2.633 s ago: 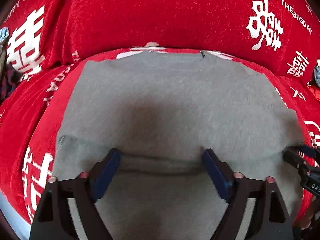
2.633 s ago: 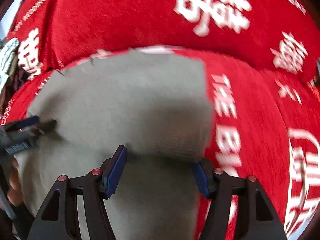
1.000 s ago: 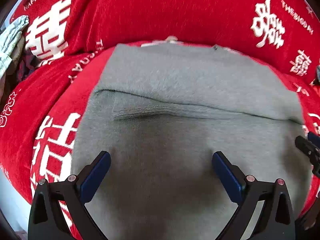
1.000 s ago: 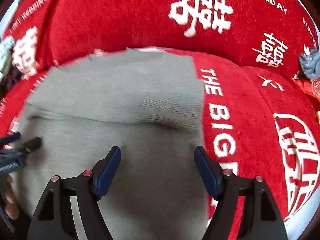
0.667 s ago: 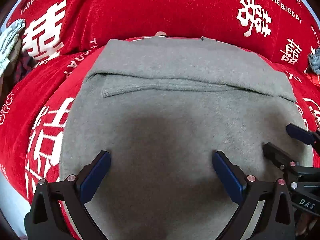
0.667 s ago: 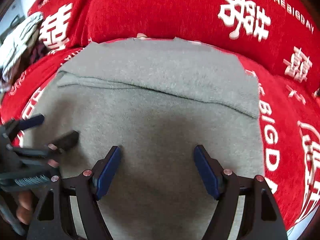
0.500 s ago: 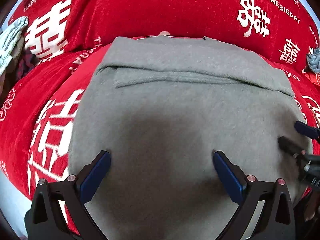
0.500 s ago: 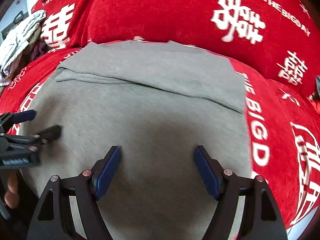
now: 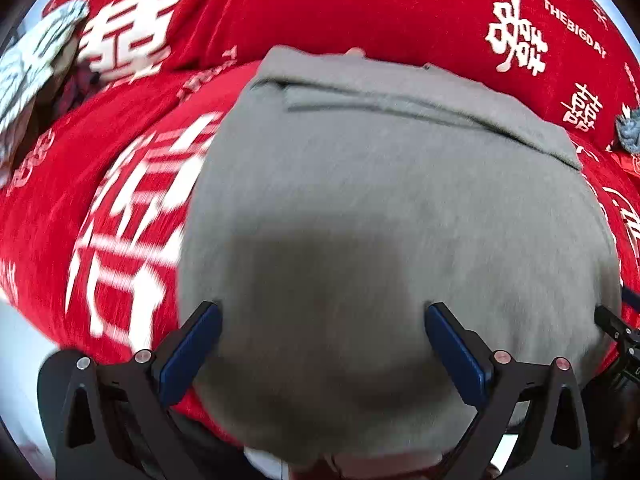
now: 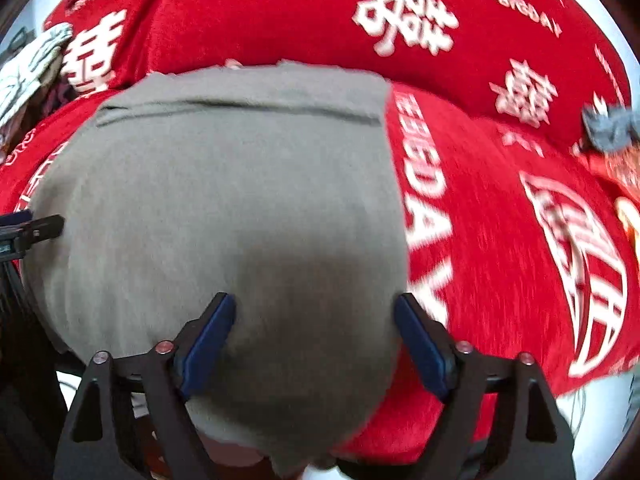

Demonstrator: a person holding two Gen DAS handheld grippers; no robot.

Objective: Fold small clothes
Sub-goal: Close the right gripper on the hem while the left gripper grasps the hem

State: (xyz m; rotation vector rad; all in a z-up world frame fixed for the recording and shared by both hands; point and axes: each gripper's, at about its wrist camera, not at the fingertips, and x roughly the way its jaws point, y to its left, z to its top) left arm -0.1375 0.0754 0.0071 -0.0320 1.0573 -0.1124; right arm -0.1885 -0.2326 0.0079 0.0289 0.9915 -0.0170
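Lying flat on the red sofa cover (image 9: 132,120), the grey sweater (image 9: 400,184) fills the middle of the left wrist view, folded over itself so that a ribbed hem edge runs across it near the cover's far side, where seat meets backrest. White double-happiness characters and English lettering are printed on the cover; a pale crumpled cloth (image 9: 36,64) sits at its far left corner and a small grey rag (image 9: 628,128) at the far right edge. The left gripper (image 9: 320,340) hangs over the sweater's near part, its blue-padded jaws spread wide and holding nothing, and the tip of the right gripper (image 9: 616,332) shows at the sweater's right edge. From the right wrist, the sweater (image 10: 224,200) lies left of centre, its right edge straight against the cover (image 10: 500,208) and its near part drooping over the cover's front edge. The right gripper (image 10: 316,332) straddles the sweater's near right corner with jaws wide apart, empty, while the left gripper (image 10: 28,228) pokes in at the sweater's left edge.
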